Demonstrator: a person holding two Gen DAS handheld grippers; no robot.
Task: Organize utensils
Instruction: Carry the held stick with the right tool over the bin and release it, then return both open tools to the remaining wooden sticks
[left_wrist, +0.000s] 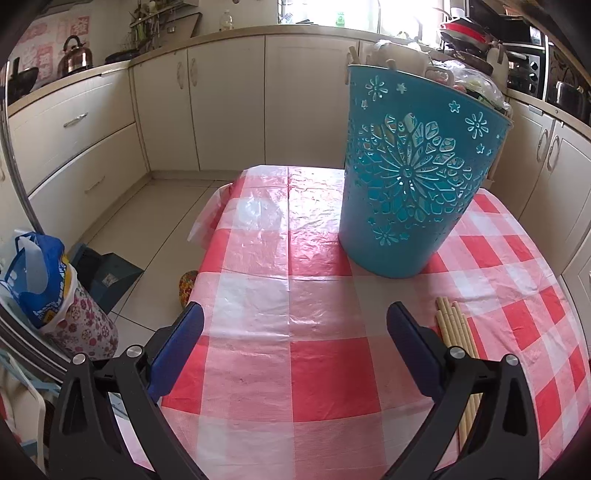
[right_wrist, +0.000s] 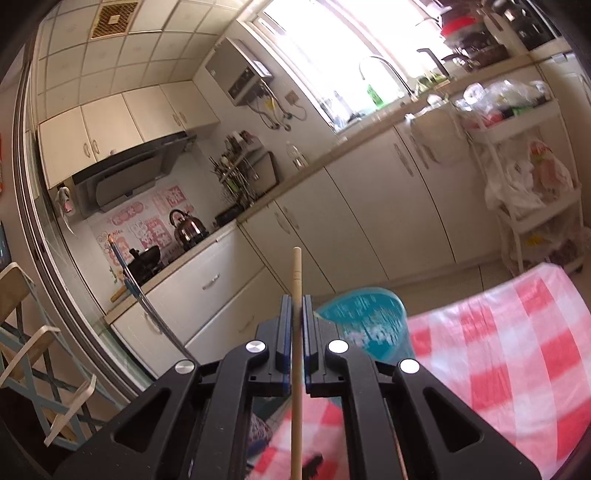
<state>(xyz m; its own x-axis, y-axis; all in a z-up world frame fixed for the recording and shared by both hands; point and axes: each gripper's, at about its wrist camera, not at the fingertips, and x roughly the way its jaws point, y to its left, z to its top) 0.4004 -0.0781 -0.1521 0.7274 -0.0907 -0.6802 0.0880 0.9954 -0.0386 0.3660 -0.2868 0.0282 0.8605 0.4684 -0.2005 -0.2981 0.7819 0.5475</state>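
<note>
While a single pale wooden chopstick (right_wrist: 296, 280) is pinched upright in the right tongs (right_wrist: 296, 306), the teal perforated plastic basket (right_wrist: 364, 315) is seen just right and below. Beside spare chopsticks (left_wrist: 456, 328), the left tongs (left_wrist: 295, 314) are spread.

A glossy, crinkled plastic cloth (left_wrist: 295, 295) in red and white checks covers the desk, bearing a matt teal plastic basket (left_wrist: 413, 177) with cut-out patterns and smooth pale wooden chopsticks (left_wrist: 452, 325).
</note>
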